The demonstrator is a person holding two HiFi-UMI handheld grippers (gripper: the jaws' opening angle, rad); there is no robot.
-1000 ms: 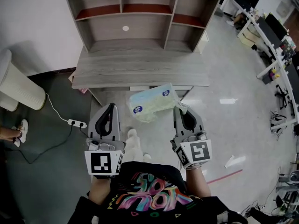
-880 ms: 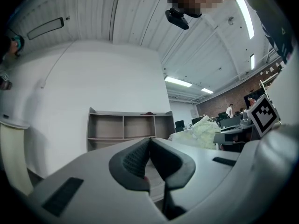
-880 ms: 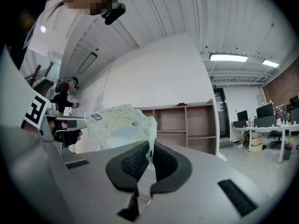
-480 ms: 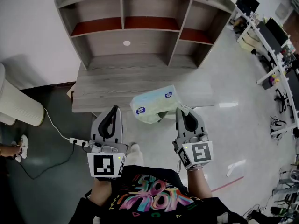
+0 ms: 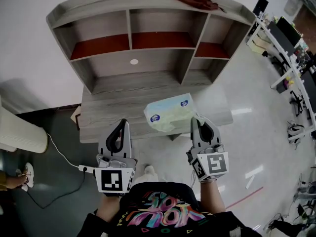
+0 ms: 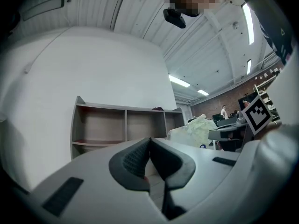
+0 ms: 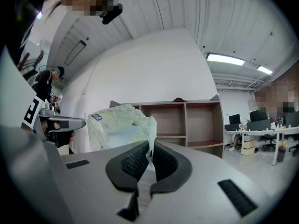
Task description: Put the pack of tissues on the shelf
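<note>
**Closer to the shelf, pack now over the bench edge**

Moved up and forward since a second ago: pack of tissues (image 5: 170,113) no longer short of the bench (image 5: 113,107), now in the air above its front edge, nearer the shelf (image 5: 148,48). Looks soft and crumpled, wrapped in pale green and white plastic, with round blue marks on the top and on the near end. Hangs by a thin flap of wrapper at its right end, pinched between the clenched fingers (image 7: 135,164) of the right gripper (image 5: 197,118). Bulges out to the left of those fingers, between the two grippers. Left gripper (image 5: 122,122) level beside it, apart from the pack, fingers (image 6: 133,160) clenched together on nothing.
</note>
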